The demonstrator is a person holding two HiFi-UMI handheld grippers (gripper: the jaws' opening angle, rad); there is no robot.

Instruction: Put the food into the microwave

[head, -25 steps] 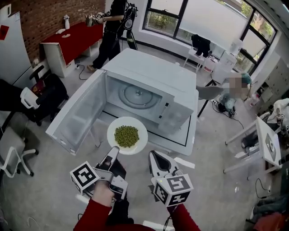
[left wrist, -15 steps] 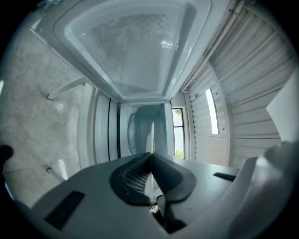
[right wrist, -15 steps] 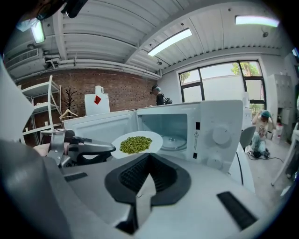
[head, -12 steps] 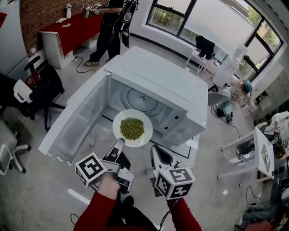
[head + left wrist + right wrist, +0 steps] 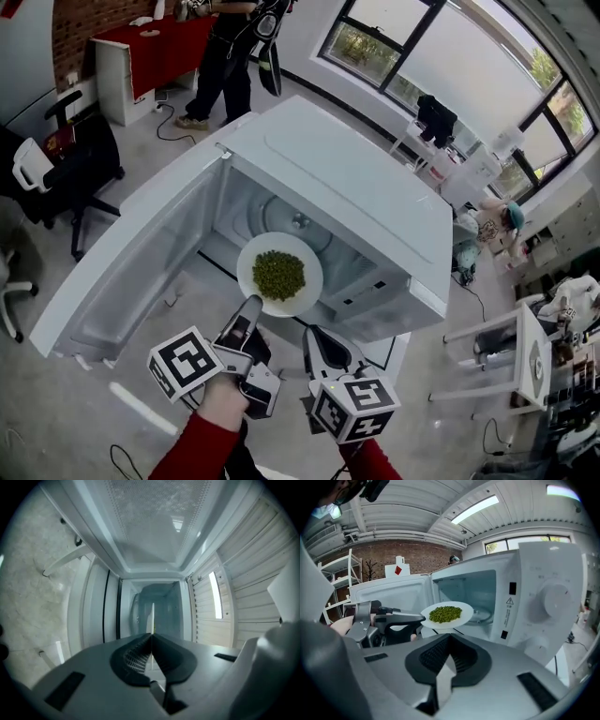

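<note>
1. The plate (image 5: 253, 259) is a thin, round, white dish with a smooth and probably slick face. It hangs level in the air at the mouth of the open microwave (image 5: 337, 173).
2. The left tongs (image 5: 251, 306) are clenched on its near rim. In the left gripper view the plate shows edge-on as a pale sliver between the ribbed pads.
3. Held by one edge only, the dish levers against the grip. It looks light, but the clamp must stay firm and the wrist flat. The bare rim, clear of the food, is the sensible place to hold.
4. The peas (image 5: 278, 275) form a loose heap of small green spheres at the centre. I judge they would roll at any tilt or jolt, since the lip is shallow.
5. The glass turntable (image 5: 302, 221) inside is hard and ringed. The stiff plate is likely breakable, so a soft landing suits it.
6. The right tongs (image 5: 317, 337) are closed on nothing, just beside the left, free for the flat white door (image 5: 131, 272) swung wide.
</note>
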